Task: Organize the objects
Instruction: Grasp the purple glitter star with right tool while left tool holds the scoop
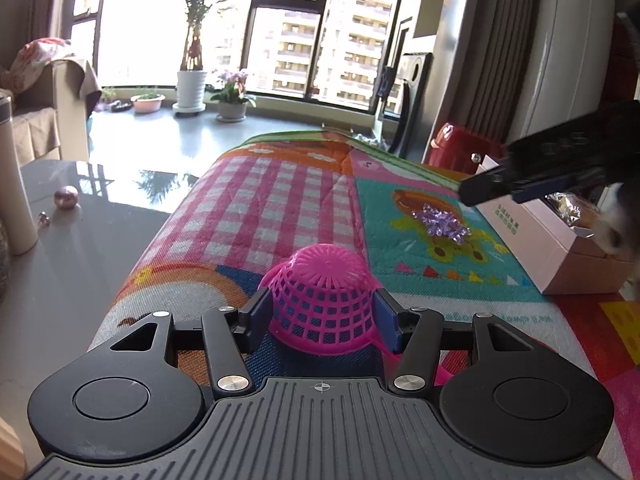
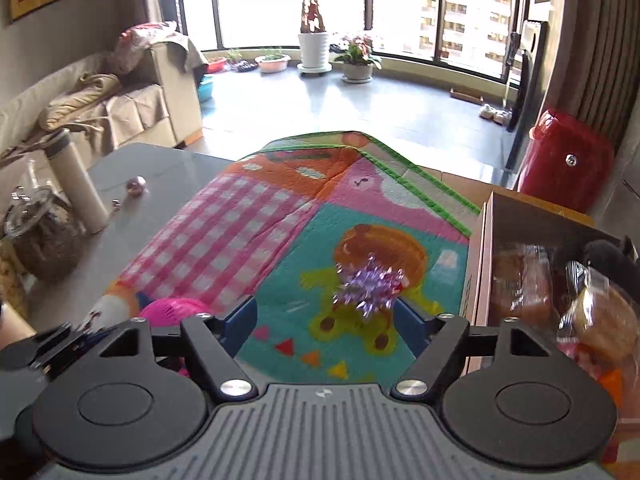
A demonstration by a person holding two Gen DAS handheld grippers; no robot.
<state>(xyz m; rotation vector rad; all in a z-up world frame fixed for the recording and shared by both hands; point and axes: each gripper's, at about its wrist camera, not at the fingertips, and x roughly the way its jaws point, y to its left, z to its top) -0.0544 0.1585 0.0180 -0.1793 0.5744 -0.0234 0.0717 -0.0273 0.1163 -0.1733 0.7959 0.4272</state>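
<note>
On the play mat point(image 1: 280, 200), left tool point(image 1: 320, 316) grasping pink basket point(image 1: 322, 300), right tool point(image 2: 326, 324) released, purple bow point(image 2: 370, 286), box point(image 1: 560, 248) alongside.

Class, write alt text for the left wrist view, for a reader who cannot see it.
The left gripper is closed on an upside-down pink mesh basket resting on a colourful play mat. Further right on the mat lies a purple foil bow, beside an open pink box, with the right gripper reaching in above.

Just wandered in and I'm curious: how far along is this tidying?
Early, it seems. The left hand-held gripper is clamped on the upturned pink basket. The right hand-held gripper is open near the purple bow, which lies loose on the mat. The box already holds wrapped snacks.
</note>
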